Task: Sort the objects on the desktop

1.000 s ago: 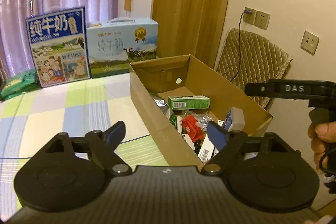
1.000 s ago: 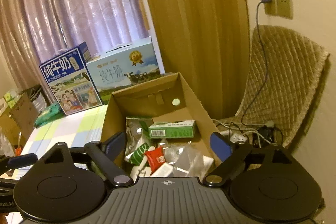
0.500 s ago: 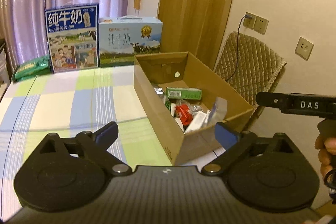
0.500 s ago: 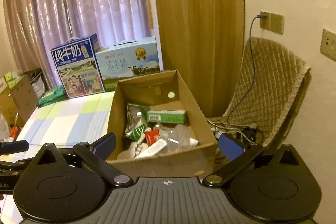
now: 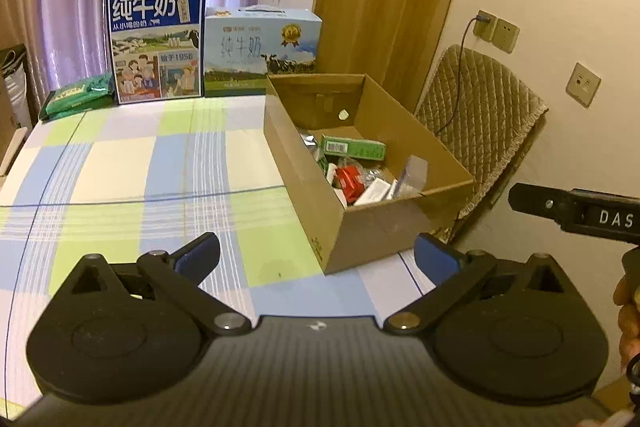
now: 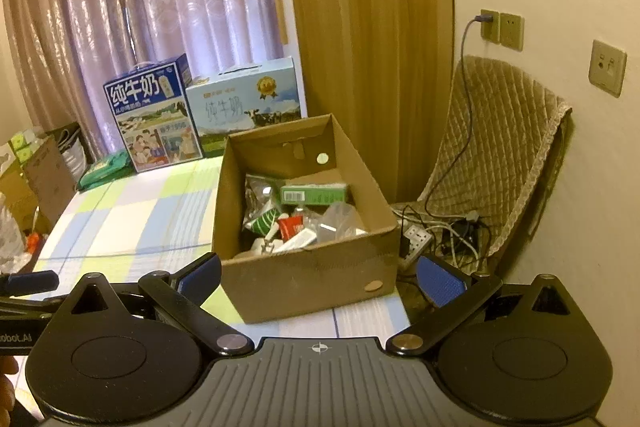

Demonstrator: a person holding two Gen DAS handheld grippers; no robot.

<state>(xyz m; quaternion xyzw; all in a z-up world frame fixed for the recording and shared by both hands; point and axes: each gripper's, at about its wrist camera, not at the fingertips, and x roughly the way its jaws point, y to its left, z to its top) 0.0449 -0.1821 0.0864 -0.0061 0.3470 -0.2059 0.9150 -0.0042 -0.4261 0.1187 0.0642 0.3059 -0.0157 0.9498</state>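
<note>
An open cardboard box (image 5: 400,219) (image 6: 304,279) stands at the right edge of the checked tablecloth (image 5: 132,163). Inside lie several small items: a green carton (image 5: 354,147) (image 6: 314,193), a red packet (image 5: 349,179) (image 6: 290,227), white packets and clear plastic wrap (image 6: 340,219). My left gripper (image 5: 318,261) is open and holds nothing, hovering above the cloth in front of the box's near left corner. My right gripper (image 6: 320,275) is also open with nothing in it, pulled back before the box's near wall. The right gripper's side also shows in the left wrist view (image 5: 580,211), held by a hand.
Two milk cartons (image 5: 158,43) (image 5: 260,51) stand at the table's far edge, with green packets (image 5: 76,93) to their left. A quilted chair (image 6: 500,163) and a power strip with cables (image 6: 436,235) sit right of the table. More boxes (image 6: 36,183) stand off the left side.
Both grippers have drawn back and up from over the box; the box now looks smaller and farther away. Both stayed open with nothing in them.
</note>
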